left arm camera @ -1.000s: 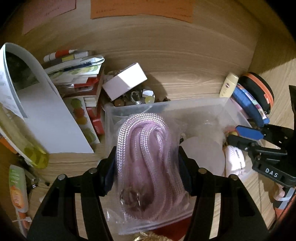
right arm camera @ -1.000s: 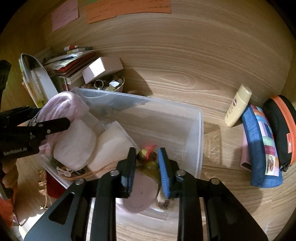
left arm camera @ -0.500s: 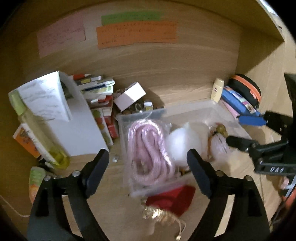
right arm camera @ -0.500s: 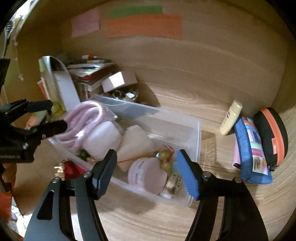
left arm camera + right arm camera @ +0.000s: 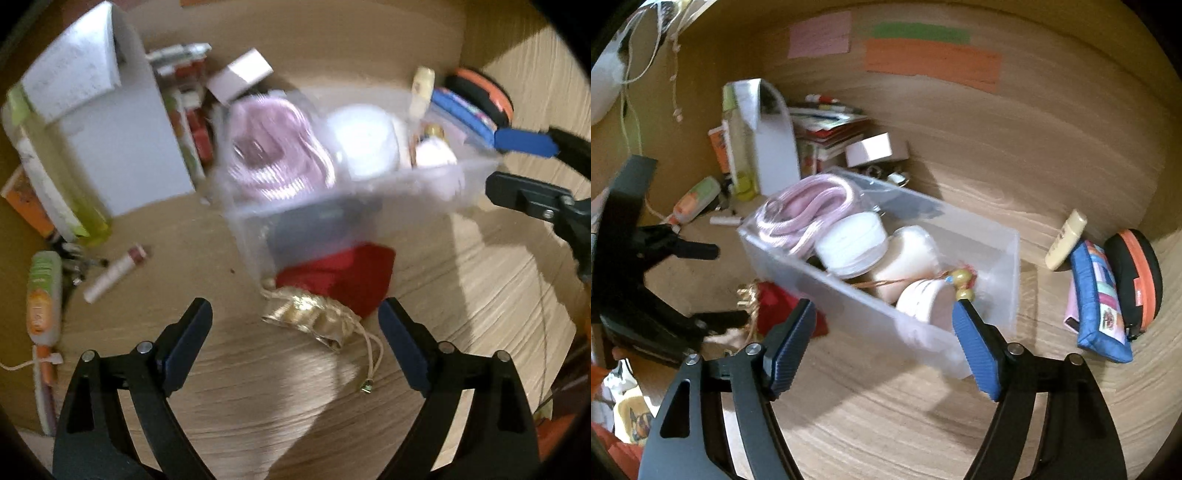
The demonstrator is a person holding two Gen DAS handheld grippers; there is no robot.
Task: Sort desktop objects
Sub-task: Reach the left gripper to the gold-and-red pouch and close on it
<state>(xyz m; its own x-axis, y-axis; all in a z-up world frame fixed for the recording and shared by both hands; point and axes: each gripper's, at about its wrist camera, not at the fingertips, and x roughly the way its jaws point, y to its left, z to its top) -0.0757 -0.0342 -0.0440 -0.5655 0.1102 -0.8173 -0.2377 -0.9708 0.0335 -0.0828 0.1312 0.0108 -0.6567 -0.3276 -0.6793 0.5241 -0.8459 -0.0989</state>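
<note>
Left wrist view showed the left gripper [image 5: 295,332] with fingers just spread wide and empty above the red pouch [image 5: 343,277] beside the clear bin [image 5: 369,206]; closing squarely around its gathered neck seemed wisest.

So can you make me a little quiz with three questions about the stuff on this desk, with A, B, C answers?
1. Where is the pink rope?
A. in the clear box
B. beside the blue pouch
C. under the books

2. What colour is the cloth bag lying against the box?
A. green
B. red
C. black

3. How do the right gripper jaws stand?
A. shut on a jar
B. shut on nothing
C. open, holding nothing

Answers: 1 A, the rope coils inside the box's left end. 2 B, it is red with a gold top. 3 C, the blue pads stand wide apart, having just opened.
</note>
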